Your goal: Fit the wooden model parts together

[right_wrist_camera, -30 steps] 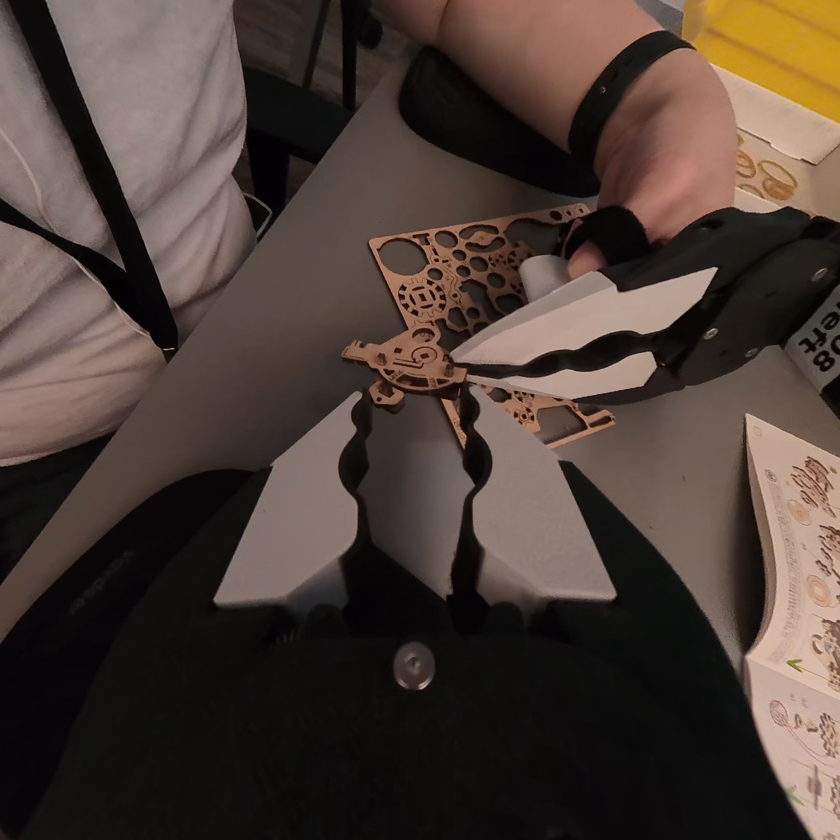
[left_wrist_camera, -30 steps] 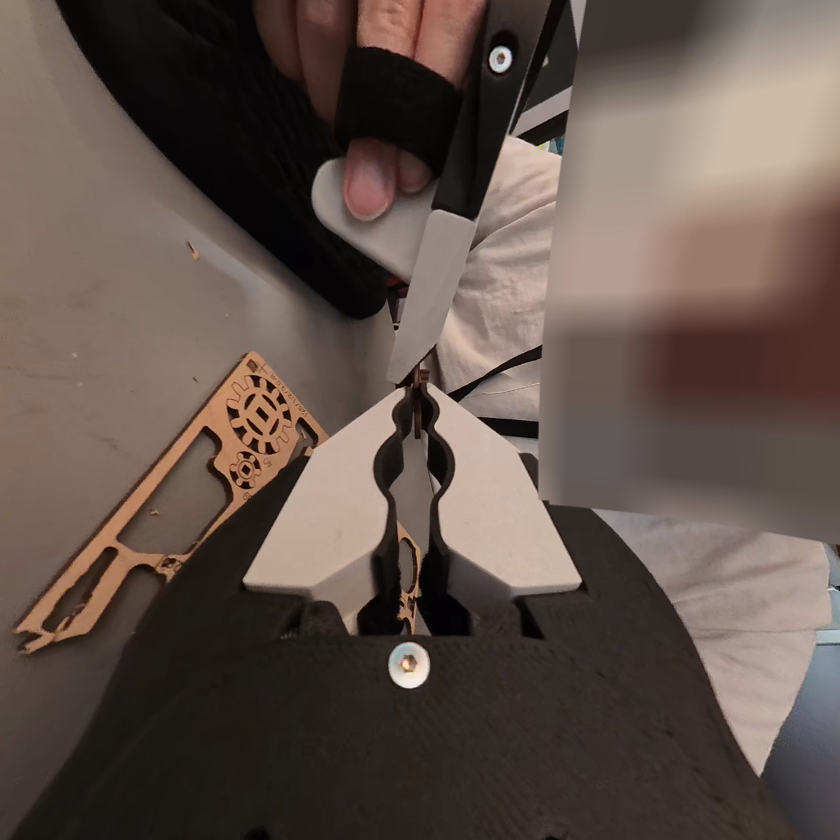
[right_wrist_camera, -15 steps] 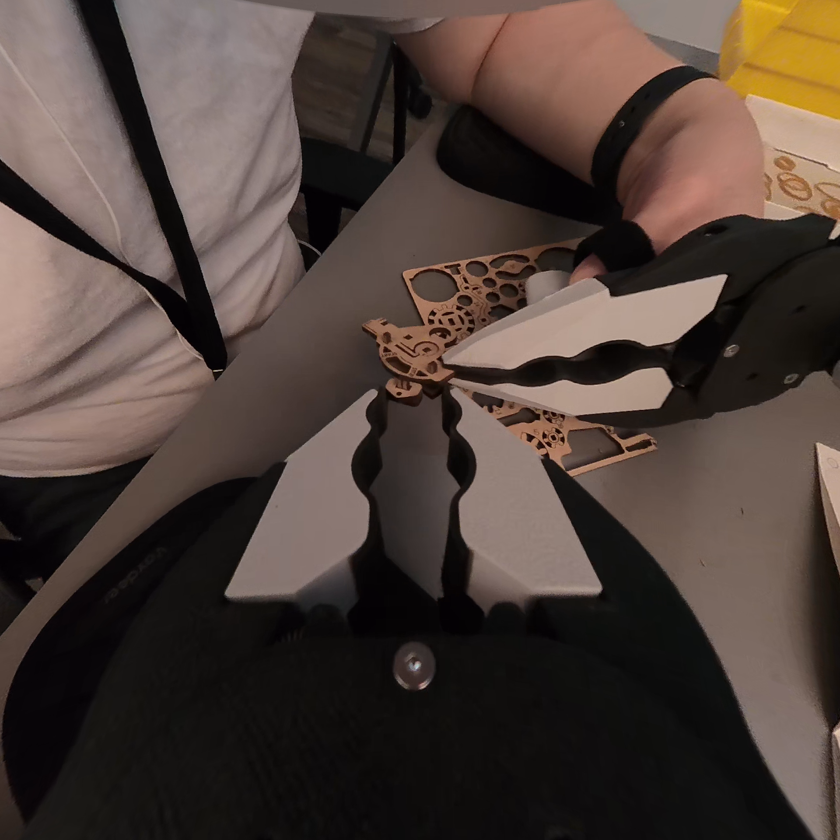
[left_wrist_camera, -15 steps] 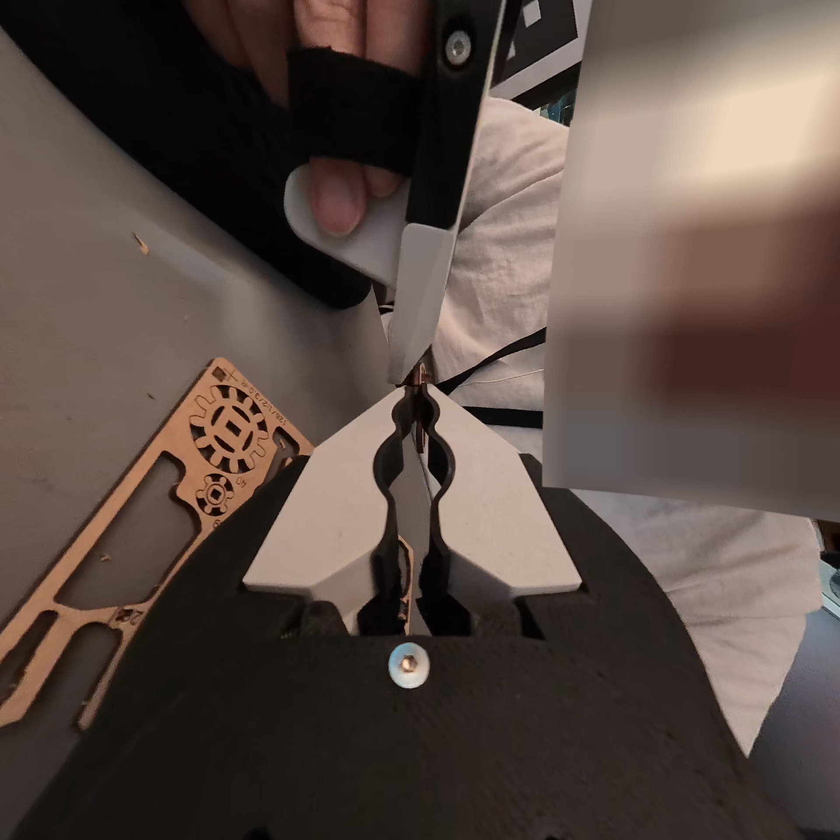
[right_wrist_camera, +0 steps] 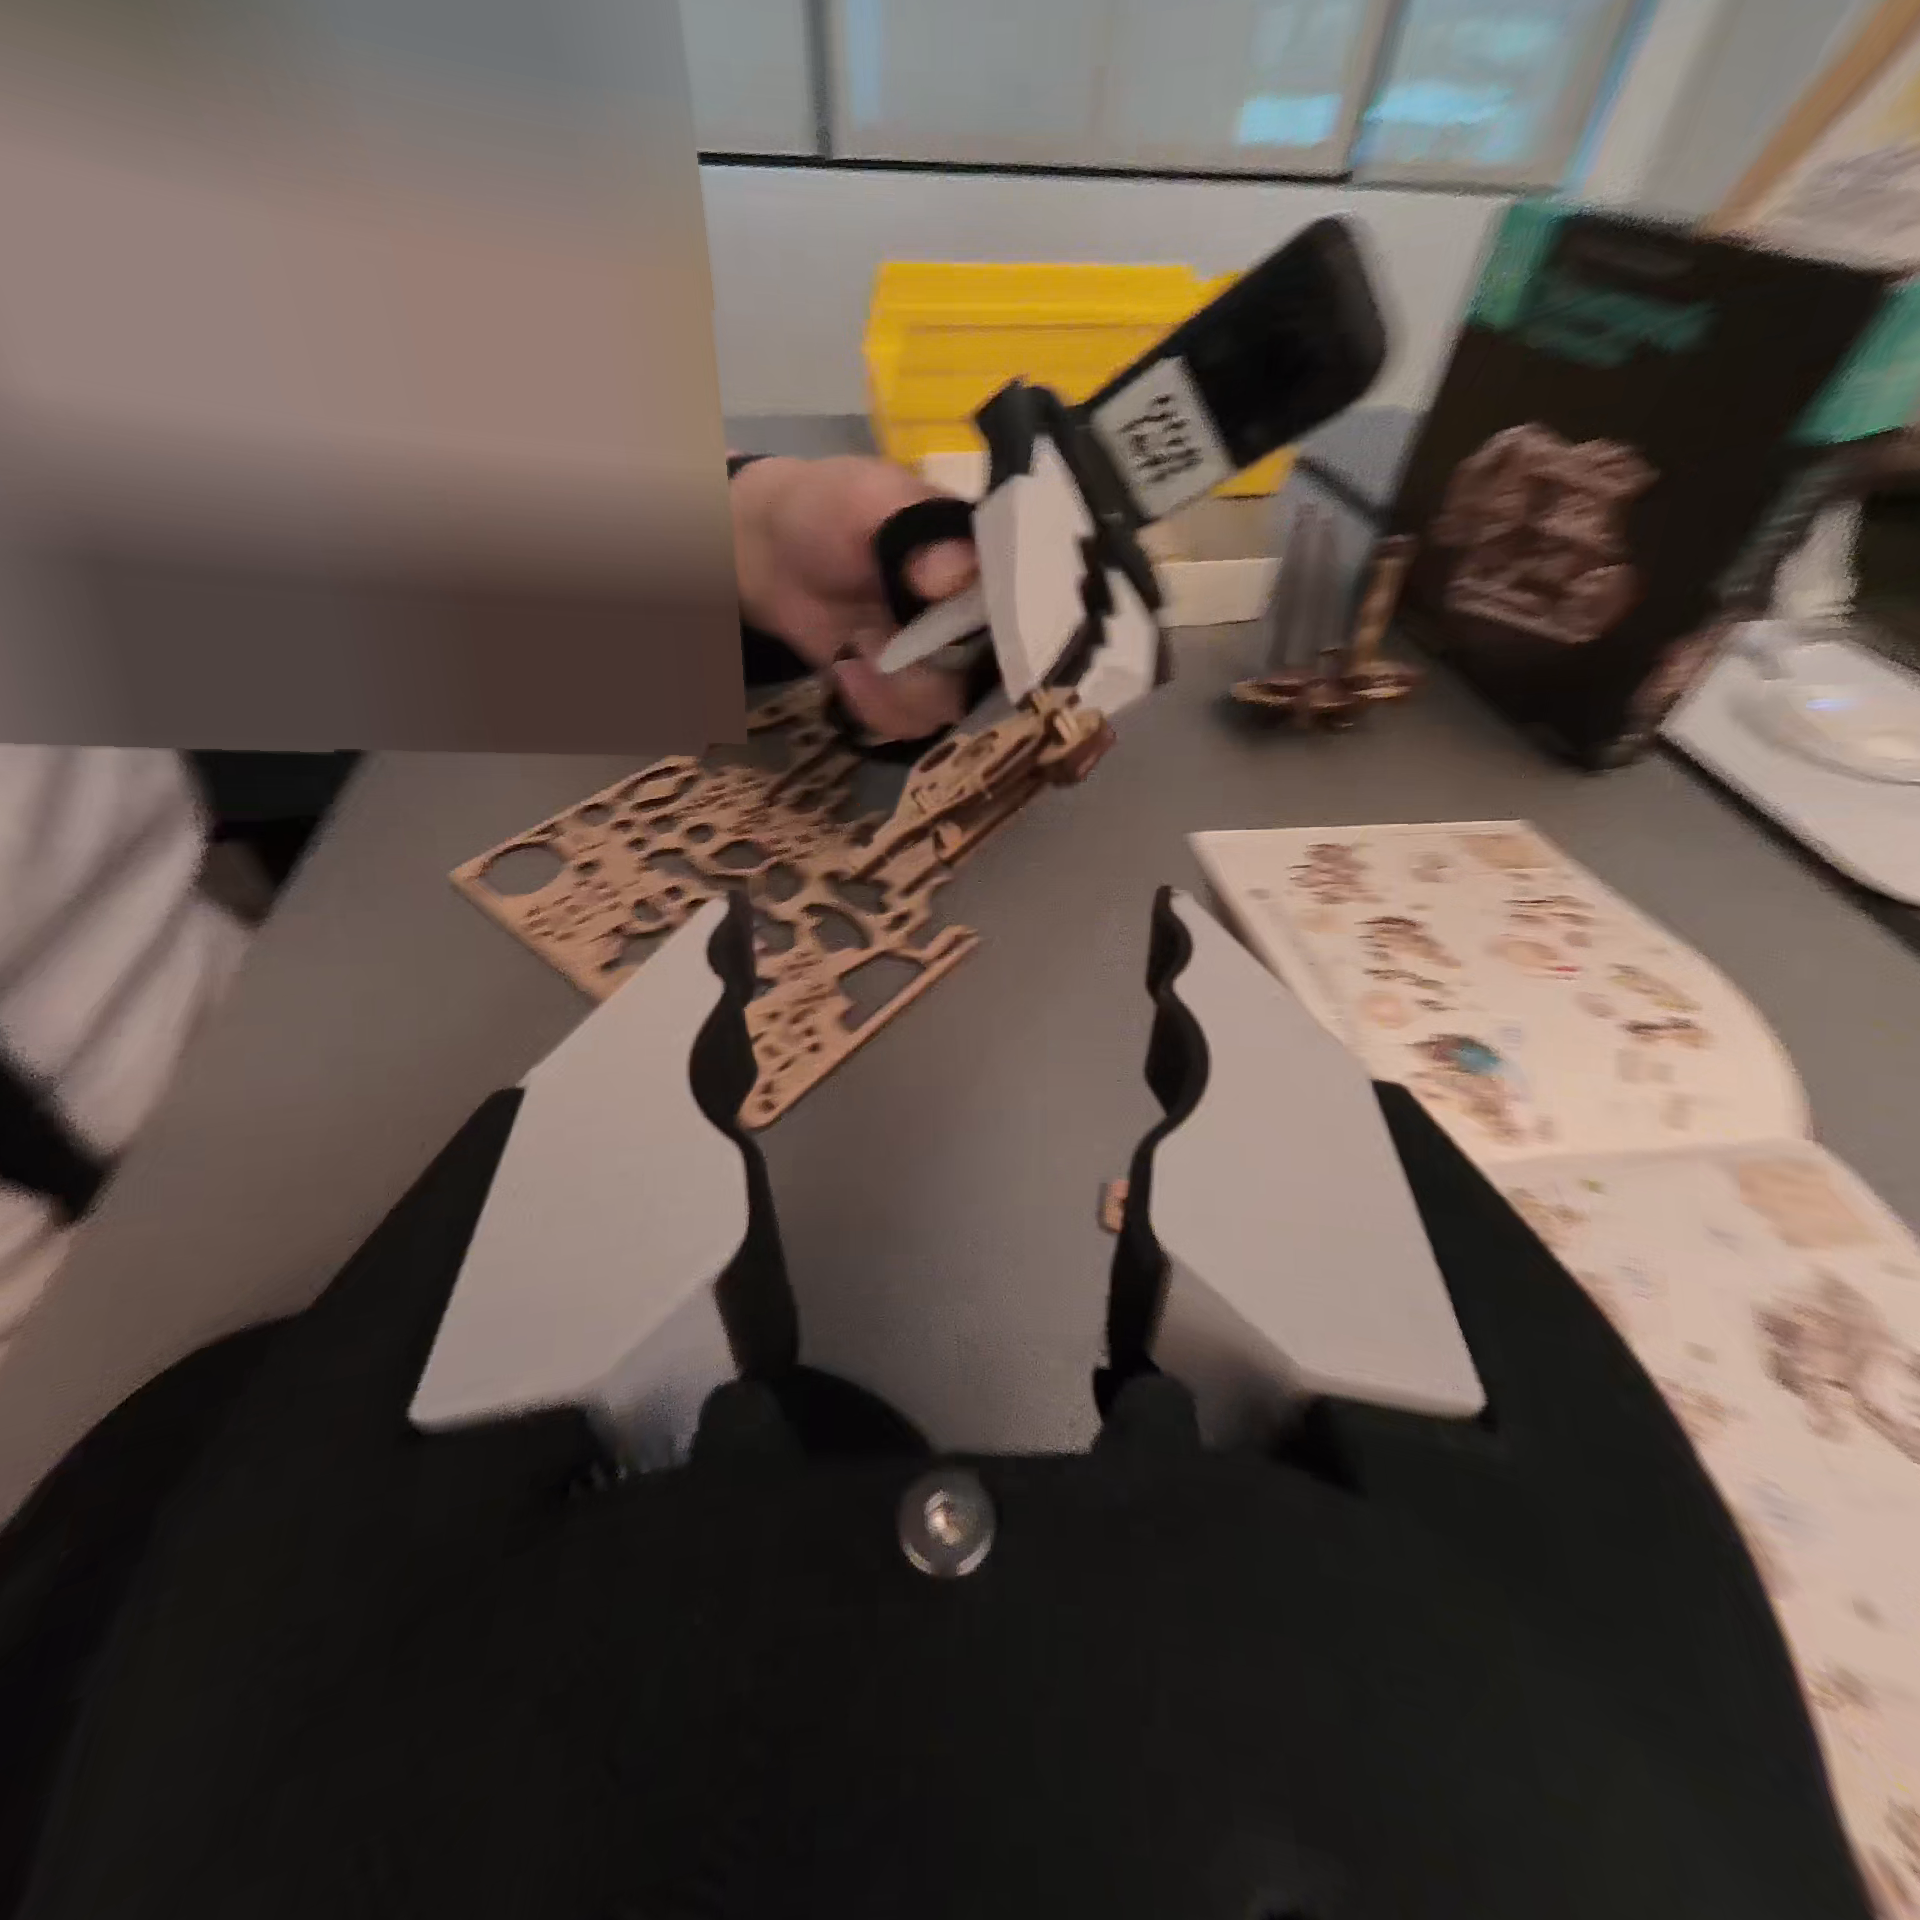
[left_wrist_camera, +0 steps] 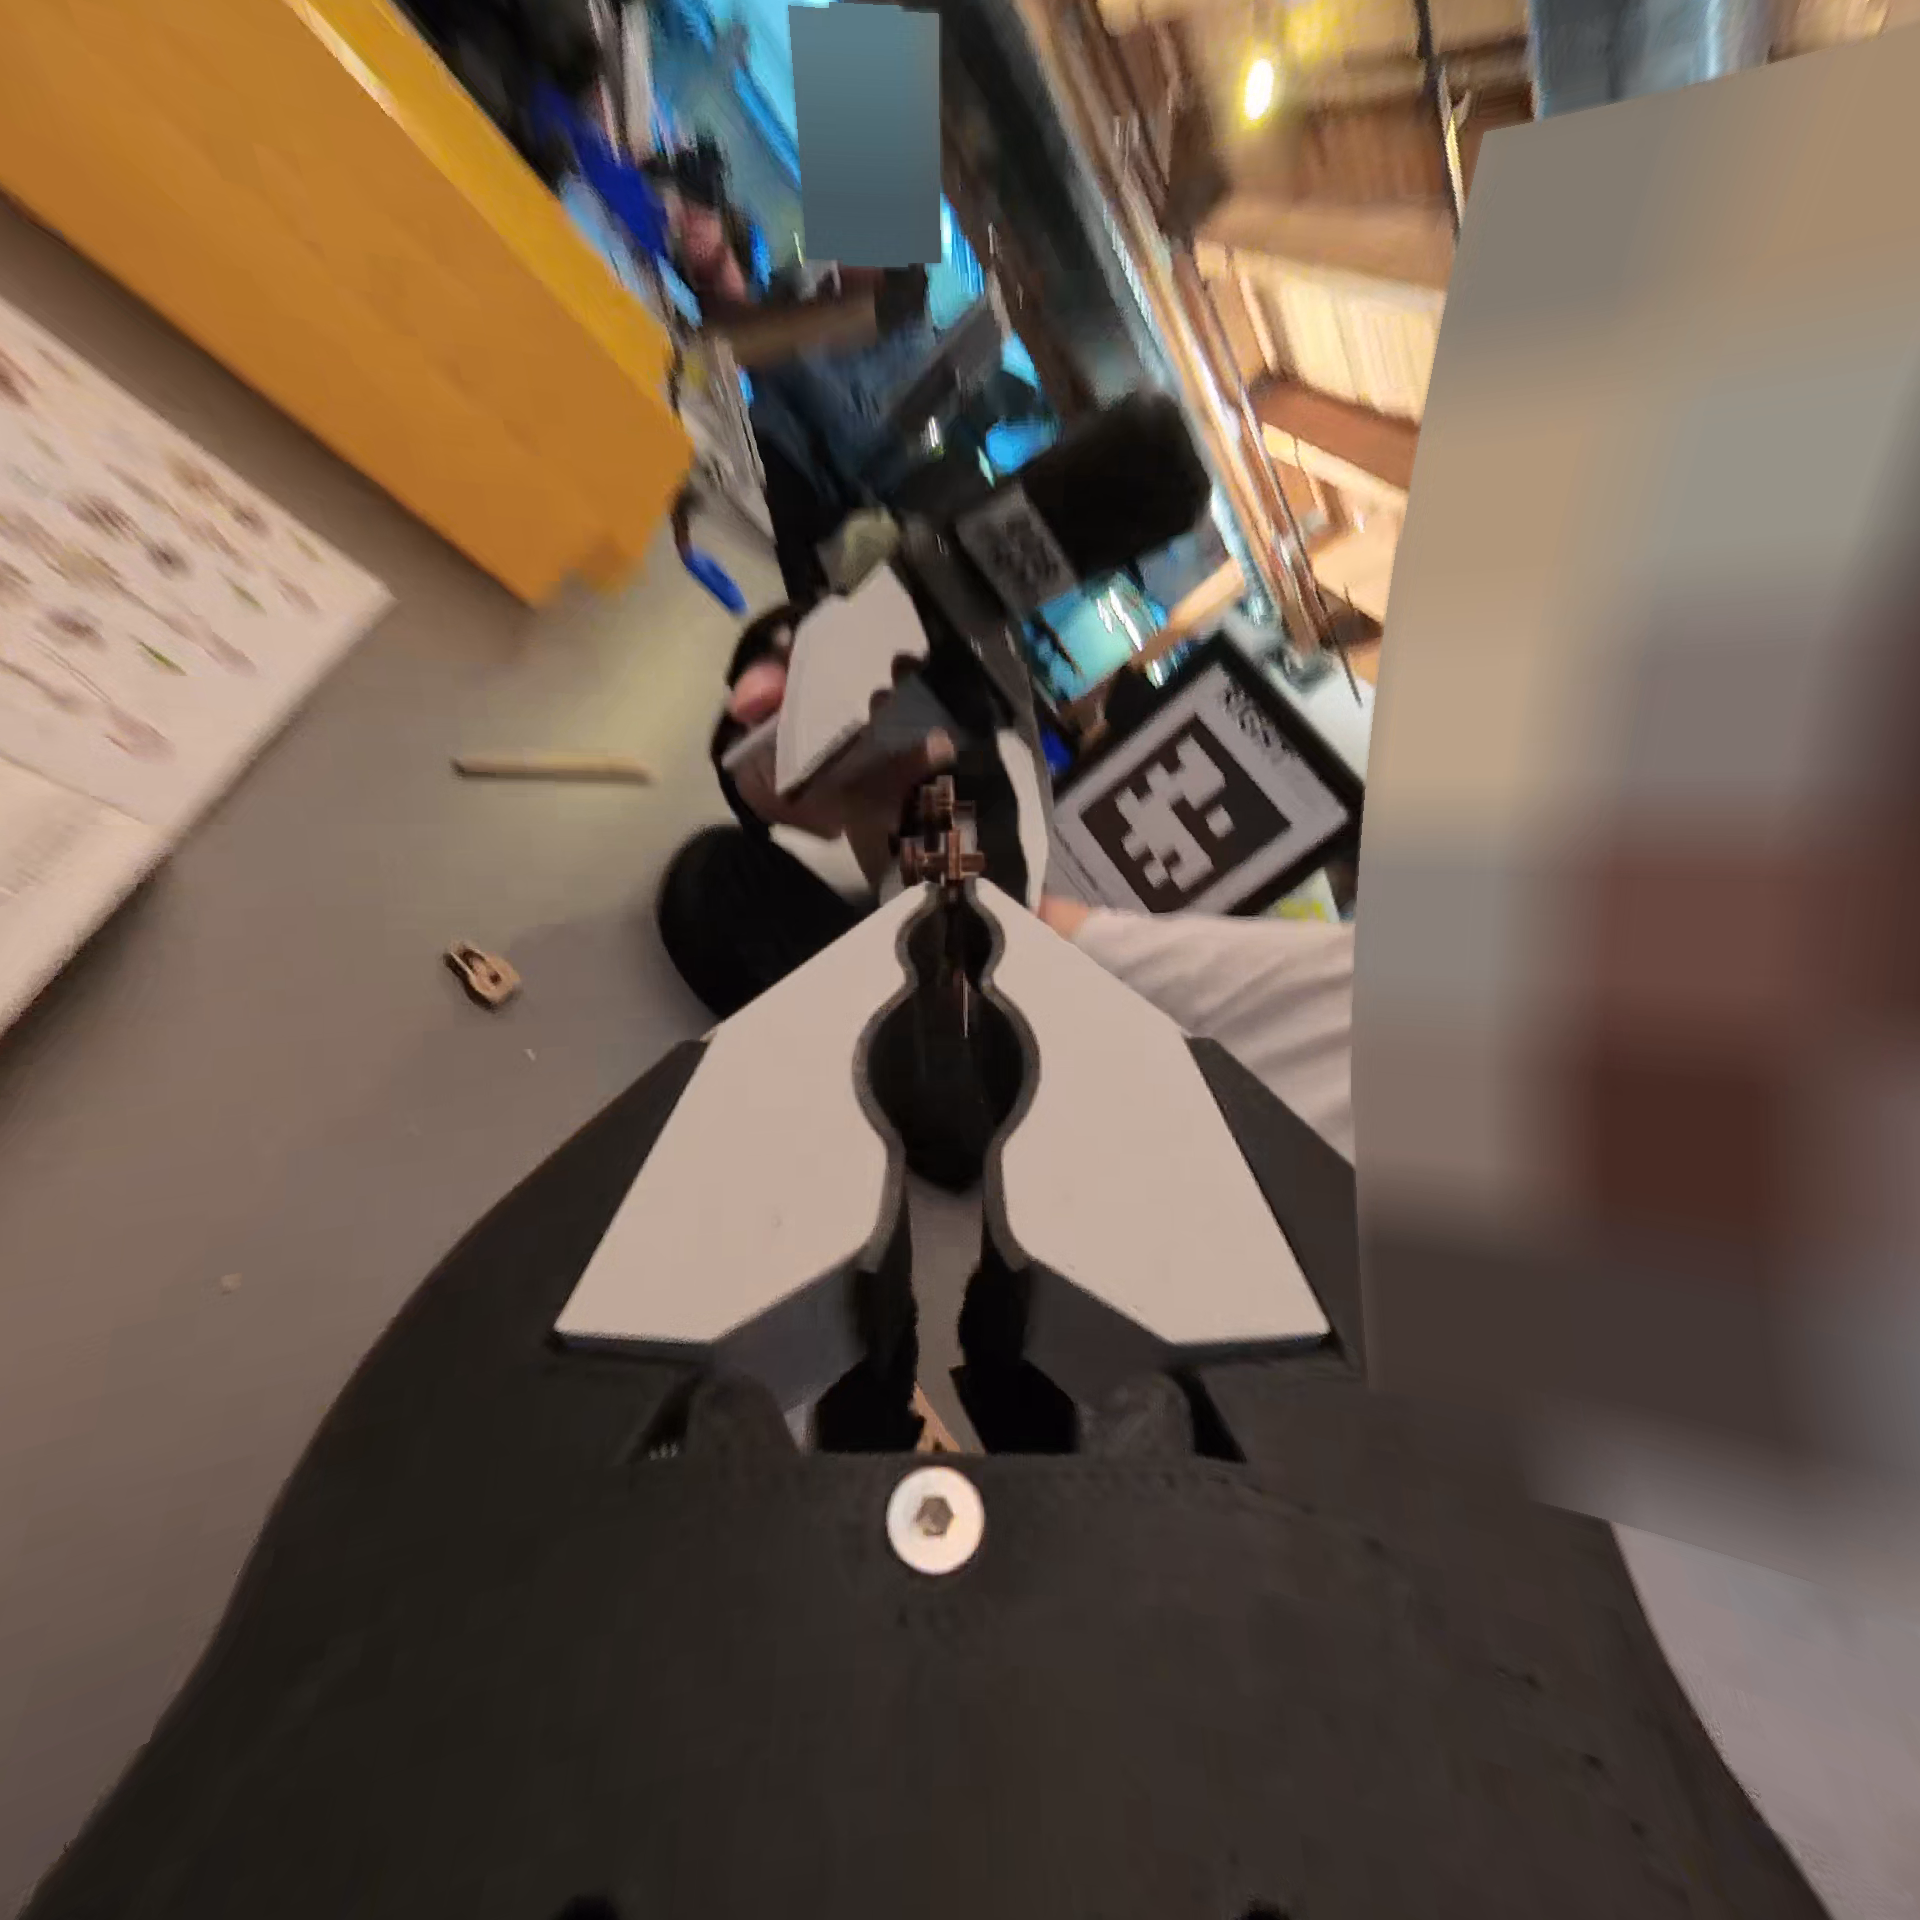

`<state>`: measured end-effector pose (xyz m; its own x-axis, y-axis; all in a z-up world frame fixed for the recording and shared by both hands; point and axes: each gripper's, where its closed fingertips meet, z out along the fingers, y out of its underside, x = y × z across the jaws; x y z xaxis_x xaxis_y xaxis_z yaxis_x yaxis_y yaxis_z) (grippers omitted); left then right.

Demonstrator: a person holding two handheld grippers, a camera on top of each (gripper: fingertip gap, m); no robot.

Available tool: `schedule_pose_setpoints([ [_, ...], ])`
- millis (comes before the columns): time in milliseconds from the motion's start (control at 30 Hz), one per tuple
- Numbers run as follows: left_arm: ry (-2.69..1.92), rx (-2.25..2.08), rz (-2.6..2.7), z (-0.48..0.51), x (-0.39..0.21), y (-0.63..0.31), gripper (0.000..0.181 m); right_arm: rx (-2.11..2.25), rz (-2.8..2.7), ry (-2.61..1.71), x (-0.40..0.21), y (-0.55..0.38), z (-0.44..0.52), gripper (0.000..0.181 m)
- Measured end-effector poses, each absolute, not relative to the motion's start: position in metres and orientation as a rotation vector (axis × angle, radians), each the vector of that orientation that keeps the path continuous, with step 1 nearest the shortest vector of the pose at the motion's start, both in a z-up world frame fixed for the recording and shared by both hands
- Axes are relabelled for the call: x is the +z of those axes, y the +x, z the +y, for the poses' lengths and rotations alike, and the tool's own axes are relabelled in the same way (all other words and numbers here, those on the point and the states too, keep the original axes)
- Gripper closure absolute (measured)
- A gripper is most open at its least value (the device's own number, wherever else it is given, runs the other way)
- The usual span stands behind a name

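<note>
My left gripper [left_wrist_camera: 943,902] is shut on a small brown wooden model part [left_wrist_camera: 940,847] that sticks out past its tips. In the right wrist view the left gripper [right_wrist_camera: 1070,712] is held above the table by a hand, tips down, with the wooden assembly [right_wrist_camera: 987,774] hanging from it down to the left. My right gripper [right_wrist_camera: 948,912] is wide open and empty, low over the grey table and well short of the assembly. One of its fingers [left_wrist_camera: 831,691] shows beyond the part in the left wrist view.
A punched-out wooden parts sheet [right_wrist_camera: 665,894] lies left of centre. An instruction booklet [right_wrist_camera: 1455,966] lies to the right. A dark box [right_wrist_camera: 1621,488], a small built wooden model [right_wrist_camera: 1320,681] and a yellow bin [right_wrist_camera: 1029,332] stand behind. A loose wooden bit [left_wrist_camera: 480,974] and a stick [left_wrist_camera: 551,769] lie on the table. Spacing between my two grippers at the tips: around 4 centimeters. My right gripper's tips are some 10 centimeters from the loose wooden bit [left_wrist_camera: 480,974].
My right gripper has opened wide and drawn back from the wooden part. My left gripper has lifted and swung round with the part still in it.
</note>
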<state>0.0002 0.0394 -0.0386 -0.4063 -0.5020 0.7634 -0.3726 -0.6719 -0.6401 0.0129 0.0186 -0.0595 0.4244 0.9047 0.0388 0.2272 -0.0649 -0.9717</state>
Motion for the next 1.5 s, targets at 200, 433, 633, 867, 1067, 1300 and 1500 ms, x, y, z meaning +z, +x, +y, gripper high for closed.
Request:
schedule_pose_setpoints([
  [200, -1.499, -2.135, 1.115, 0.052, -0.018, 0.001, 0.181, 0.84, -0.759, -1.65, -0.049, -0.006, 0.035, 0.113],
  [433, -1.347, -1.894, 1.197, 0.046, -0.011, 0.002, 0.181, 1.214, -0.611, -1.595, -0.04, -0.004, 0.03, 0.18],
  [633, -1.27, -1.829, 1.266, 0.038, -0.009, 0.001, 0.18, 1.268, -0.512, -1.545, -0.029, 0.008, 0.036, 0.169],
  [867, -1.157, -1.836, 1.406, 0.022, -0.009, -0.005, 0.176, 0.803, -0.845, -1.512, -0.036, 0.005, 0.027, 0.173],
  [1067, -1.053, -1.442, 1.59, 0.031, -0.017, -0.013, 0.145, 0.214, -1.138, -1.433, -0.045, 0.008, 0.023, 0.173],
  [1300, -0.877, -1.093, 1.852, 0.005, -0.043, -0.02, 0.158, -0.035, -1.301, -1.42, -0.065, 0.003, 0.021, 0.173],
  [1500, -0.868, -1.009, 1.905, 0.008, -0.058, -0.019, 0.169, 0.009, -1.314, -1.485, -0.073, 0.003, 0.021, 0.173],
])
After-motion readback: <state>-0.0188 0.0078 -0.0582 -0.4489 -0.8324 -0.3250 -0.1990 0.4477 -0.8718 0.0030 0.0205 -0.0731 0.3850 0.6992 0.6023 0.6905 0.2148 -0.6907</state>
